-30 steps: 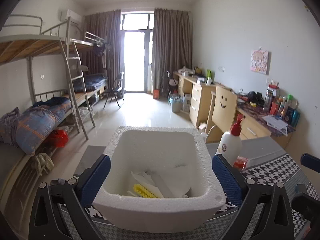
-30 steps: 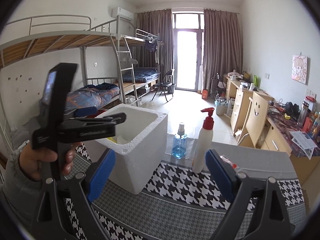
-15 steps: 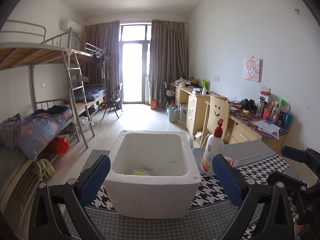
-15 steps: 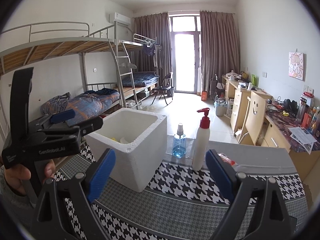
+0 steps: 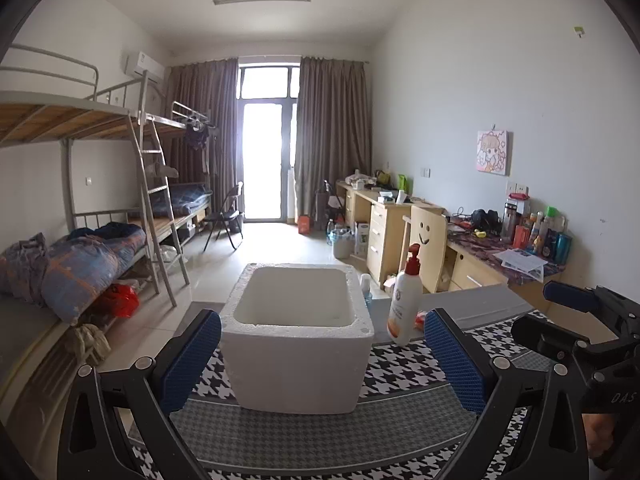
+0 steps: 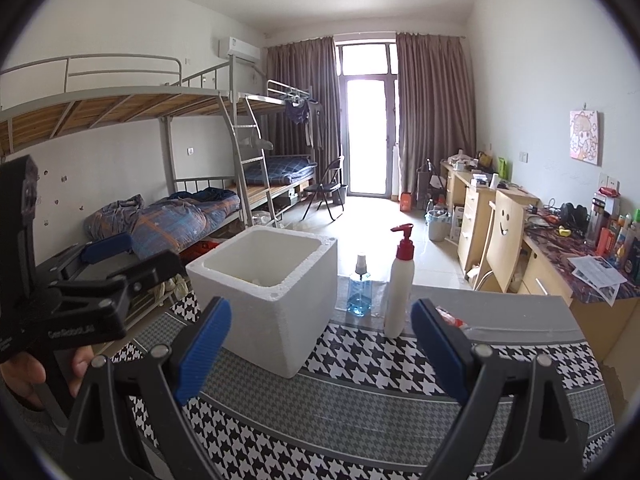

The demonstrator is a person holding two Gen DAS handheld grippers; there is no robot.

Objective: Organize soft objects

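White square foam box (image 5: 298,344): on houndstooth bench (image 5: 408,364), ahead between left gripper (image 5: 322,358) fingers, now farther off. Both grippers withdrawn, spread wide, empty; deposit judged complete.

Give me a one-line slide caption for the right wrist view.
Open right gripper faces a white foam box, red-pump white lotion bottle and blue spray bottle on a houndstooth tablecloth.

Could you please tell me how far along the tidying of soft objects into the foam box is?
Possibly finished: both tongs, left and right, are open and empty. No soft item lies on the houndstooth cloth. The foam box stands upright, but its contents are hidden, so that is unconfirmed.
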